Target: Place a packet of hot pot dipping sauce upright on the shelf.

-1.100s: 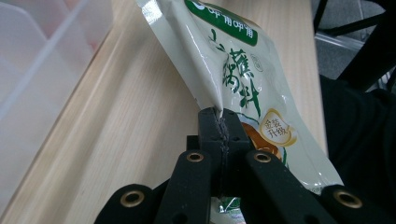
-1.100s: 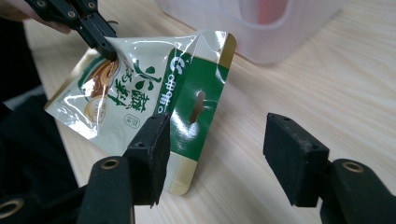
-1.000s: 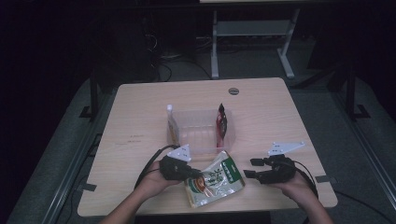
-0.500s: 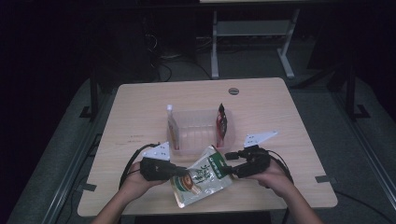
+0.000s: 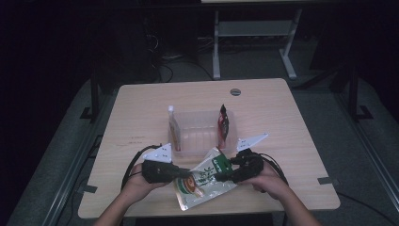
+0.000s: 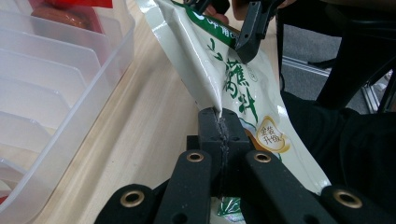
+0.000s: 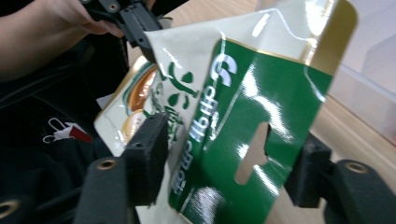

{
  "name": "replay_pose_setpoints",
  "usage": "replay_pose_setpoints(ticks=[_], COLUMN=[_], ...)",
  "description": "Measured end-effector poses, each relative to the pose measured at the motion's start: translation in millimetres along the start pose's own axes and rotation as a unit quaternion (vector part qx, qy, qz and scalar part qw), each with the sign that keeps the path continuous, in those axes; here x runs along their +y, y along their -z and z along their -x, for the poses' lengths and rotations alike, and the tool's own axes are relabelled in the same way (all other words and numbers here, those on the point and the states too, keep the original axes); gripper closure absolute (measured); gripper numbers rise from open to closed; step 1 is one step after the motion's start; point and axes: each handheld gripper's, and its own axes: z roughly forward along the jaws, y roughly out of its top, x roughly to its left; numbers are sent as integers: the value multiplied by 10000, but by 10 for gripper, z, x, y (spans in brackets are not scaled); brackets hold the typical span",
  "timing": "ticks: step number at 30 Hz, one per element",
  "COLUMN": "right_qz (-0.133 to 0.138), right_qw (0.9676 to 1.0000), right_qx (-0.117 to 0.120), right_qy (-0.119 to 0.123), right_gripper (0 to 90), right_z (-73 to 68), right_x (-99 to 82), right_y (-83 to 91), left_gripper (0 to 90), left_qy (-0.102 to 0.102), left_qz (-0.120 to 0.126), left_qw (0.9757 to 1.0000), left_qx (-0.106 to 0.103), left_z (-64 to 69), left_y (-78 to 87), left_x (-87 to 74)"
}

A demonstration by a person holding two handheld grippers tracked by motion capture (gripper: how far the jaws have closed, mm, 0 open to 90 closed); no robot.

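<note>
A cream and green snack pouch [image 5: 204,176] hangs tilted just above the table's near edge, between my two grippers. My left gripper [image 5: 181,172] is shut on the pouch's lower side edge, and its pads [image 6: 222,126] pinch the seam of the pouch [image 6: 233,88]. My right gripper [image 5: 223,175] is at the green header of the pouch [image 7: 243,107]. Its jaws have just been closing and still stand apart, one on each side of the header, so the right gripper [image 7: 229,161] is open. The right gripper's fingers [image 6: 247,35] lie over the header.
A clear slotted plastic bin [image 5: 200,134] stands mid-table just beyond the pouch. A red packet [image 5: 223,123] stands upright at its right end and a pale packet [image 5: 173,129] at its left. The bin's wall [image 6: 56,70] is close on the left gripper's left. A round grommet [image 5: 235,91] lies farther back.
The right gripper has moved left, up to the pouch's green top. The left gripper has shifted slightly left with the pouch, which is now raised and tilted more on edge.
</note>
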Motion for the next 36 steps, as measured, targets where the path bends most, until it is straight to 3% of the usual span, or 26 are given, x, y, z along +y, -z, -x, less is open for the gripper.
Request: replay_pose_setpoints(ticks=[9, 19, 31, 36], right_qz=[15, 70, 384, 508], right_qw=[10000, 9996, 9981, 9973], right_qx=[67, 218, 454, 491], right_qy=[37, 161, 162, 206], right_gripper=[659, 856, 891, 896], right_z=[-27, -62, -120, -145], right_x=[4, 18, 46, 66], right_y=[24, 37, 79, 113], left_gripper=[900, 898, 832, 692], left_qy=[36, 6, 53, 142], left_qz=[-39, -35, -92, 78], left_qw=[10000, 9998, 9994, 9990], left_qx=[81, 209, 324, 413], left_z=[-53, -95, -112, -125], left_y=[-14, -22, -98, -70], left_x=[-34, -53, -79, -63])
